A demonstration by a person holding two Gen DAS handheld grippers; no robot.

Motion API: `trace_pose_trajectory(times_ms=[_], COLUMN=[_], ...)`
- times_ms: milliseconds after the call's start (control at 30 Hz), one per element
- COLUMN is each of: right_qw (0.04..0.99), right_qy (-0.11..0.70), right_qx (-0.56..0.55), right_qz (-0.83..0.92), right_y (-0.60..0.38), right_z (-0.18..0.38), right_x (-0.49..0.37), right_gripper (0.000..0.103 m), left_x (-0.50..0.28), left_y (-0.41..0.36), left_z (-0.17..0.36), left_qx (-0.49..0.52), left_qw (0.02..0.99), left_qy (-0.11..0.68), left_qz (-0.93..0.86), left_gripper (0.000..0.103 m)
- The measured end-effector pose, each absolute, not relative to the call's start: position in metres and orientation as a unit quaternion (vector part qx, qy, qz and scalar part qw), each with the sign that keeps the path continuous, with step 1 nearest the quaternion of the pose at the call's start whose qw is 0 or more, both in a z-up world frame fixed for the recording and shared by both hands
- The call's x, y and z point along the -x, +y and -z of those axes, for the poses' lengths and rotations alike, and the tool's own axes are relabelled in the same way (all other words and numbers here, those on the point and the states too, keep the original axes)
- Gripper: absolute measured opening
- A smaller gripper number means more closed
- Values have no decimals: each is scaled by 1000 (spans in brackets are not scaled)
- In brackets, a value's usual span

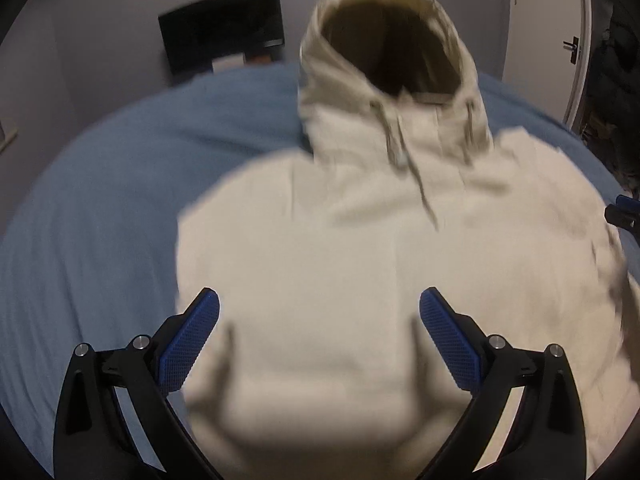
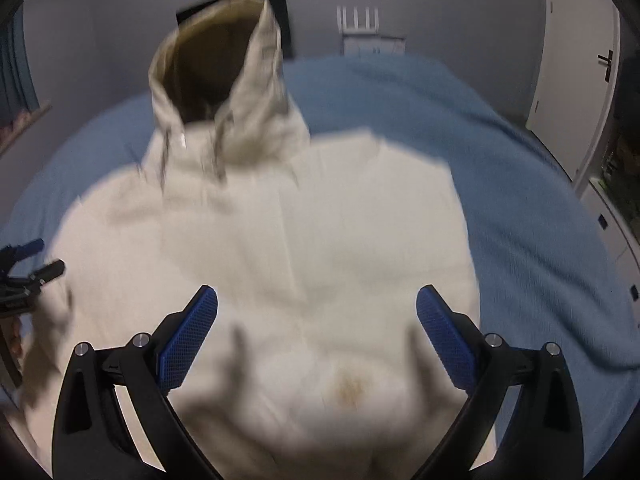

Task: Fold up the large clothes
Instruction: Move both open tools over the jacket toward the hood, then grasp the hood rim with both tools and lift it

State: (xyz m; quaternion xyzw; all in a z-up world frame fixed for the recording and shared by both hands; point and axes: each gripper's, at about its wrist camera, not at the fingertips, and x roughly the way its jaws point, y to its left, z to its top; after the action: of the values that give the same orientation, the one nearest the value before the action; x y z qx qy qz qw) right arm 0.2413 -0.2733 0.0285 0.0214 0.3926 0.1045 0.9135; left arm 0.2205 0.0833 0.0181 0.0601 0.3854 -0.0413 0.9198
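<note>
Left gripper [image 1: 319,300]: jaws spread wide, blue ribbed pads [image 1: 188,350] well apart, nothing pinched between them, poised over the near part of a cream hoodie [image 1: 360,260]. Right gripper [image 2: 317,298]: equally wide, blue pads [image 2: 448,344] clear of the cloth, nothing held, likewise above the near part of the same garment. From the right wrist view, the left gripper's tips seen at the far left edge, beside the garment's left side; from the left wrist view, a sliver of the right gripper seen at the right edge.

Outward from the jaws: hoodie spread flat, front up, on a blue bedspread [image 1: 100,200], hem near, hood [image 1: 392,40] far. Hood open, dark olive lining showing. Two drawstrings [image 1: 404,148] trailing down from the neck over the chest. A faint yellowish stain [image 2: 352,388] on the lower front, between the right gripper's jaws in the right wrist view. Sleeves not seen as separate shapes; body outline roughly rectangular, edges blurred.

Blue bedspread visible on both sides of the garment, wider bare stretch to the left in the left view, to the right in the right view.

Farther out: grey wall, a dark screen [image 1: 224,28] behind the hood, a white door with a dark handle [image 1: 574,48] at far right.
</note>
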Motion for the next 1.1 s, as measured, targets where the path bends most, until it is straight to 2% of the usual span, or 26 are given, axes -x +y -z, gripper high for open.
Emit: trace_pose_trajectory(times_ms=[200,300,467,633,667,700,733,800,867,967,1067,1100], right_qw=[923,932,939,941,940,937,933,935,940,951,956,957], right_qy=[367,341,329,328,331,340,348,337,317,269,242,236], right_qx=[38,34,14,36,34,28,17,3,8,33,50,56], right_qz=[-111,-119,-98,-76,-75,-75,-89,-108,-125,-150,-159,-160], right_y=[-225,-203,-179,-166,-165,-167,-170,-177,-179,-185,-203,-210], right_z=[-60,-76,-84,-82,-81,-78,-75,-72,-74,-79,-75,-73], right_x=[-329,-371,-426,-461,-468,-474,-475,-467,-451,-413,-377,-365], right_gripper=[96,96,94,70,59,38,27,12,7,5,4,3], left_x=[-299,-333,-392,-424,-427,-431,-433,-441,-448,-446,-442,-441], left_y=[76,72,81,81,81,80,80,78,76,72,71,72], left_z=[-45,-59,-79,-81,-81,-80,-78,-78,-83,-89,-84,-82], left_qx=[-67,-78,-8,26,26,26,26,23,3,-12,-24,-29], left_qw=[913,922,929,925,925,924,922,919,922,930,935,935], left_qy=[398,377,370,380,379,381,386,393,387,367,353,354], left_qz=[58,34,20,-1,-4,-9,-10,-7,-7,1,-7,-12], left_gripper=[97,97,97,97,97,97,97,96,96,96,87,79])
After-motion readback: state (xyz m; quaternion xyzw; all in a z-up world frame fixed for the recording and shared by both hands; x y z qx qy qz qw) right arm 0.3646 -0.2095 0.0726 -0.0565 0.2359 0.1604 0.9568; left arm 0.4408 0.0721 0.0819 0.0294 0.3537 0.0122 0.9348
